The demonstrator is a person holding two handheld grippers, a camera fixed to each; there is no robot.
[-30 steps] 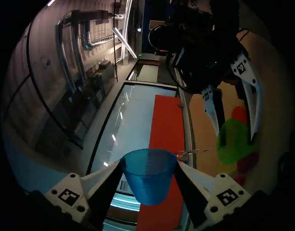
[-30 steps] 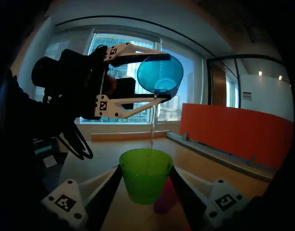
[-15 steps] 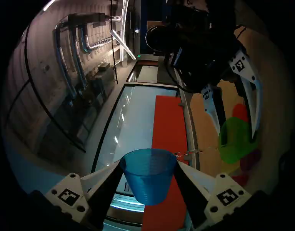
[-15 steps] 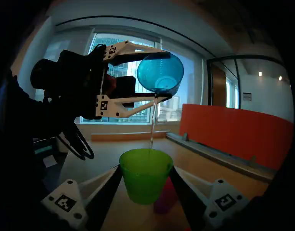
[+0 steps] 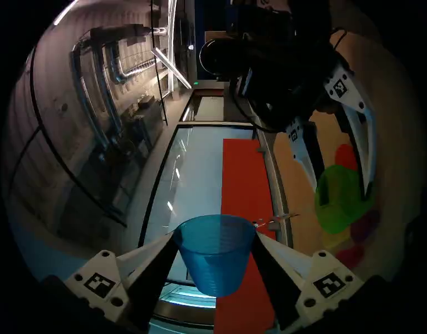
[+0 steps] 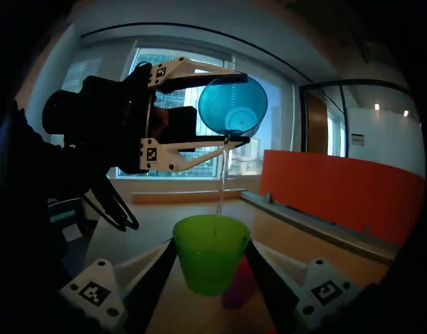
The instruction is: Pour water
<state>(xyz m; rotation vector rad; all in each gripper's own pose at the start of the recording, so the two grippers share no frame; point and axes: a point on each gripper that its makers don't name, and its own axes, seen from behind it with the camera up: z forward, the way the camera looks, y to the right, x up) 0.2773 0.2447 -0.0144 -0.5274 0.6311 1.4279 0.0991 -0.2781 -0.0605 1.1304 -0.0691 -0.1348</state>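
From where I stand, the left gripper (image 6: 235, 108) is clamped on the blue cup (image 6: 232, 106), one finger above it and one below. The cup is tipped over on its side, so its open mouth faces the other hand and its low lip hangs over the receiving cup. That tilt looks deliberate: it lets the water (image 6: 221, 183) leave as a thin, clear thread, not a gush. The right gripper (image 6: 211, 244) has its two fingers pressed on either flank of the green cup (image 6: 211, 253), holding it upright and straight beneath the lip so the thread drops inside the rim. I judge the pour to be under way and the blue cup close to empty, since only a little water shows through at its bottom. Both cups are tapered tumblers of translucent plastic, smooth-walled and glossy, wider at the mouth than at the base, and the blue one carries faint moulded rings. The grippers' fingers are white, hard and wedge-shaped, with square black-and-white markers near their roots. Under the green cup lies a pale wooden table (image 6: 157, 222), and I cannot tell whether the cup's base touches it. Just behind the cup is a purple object (image 6: 241, 286), too hidden to name. An orange partition (image 6: 347, 189), flat and matte, runs along the table's far edge, with a bright window (image 6: 280, 122) behind.
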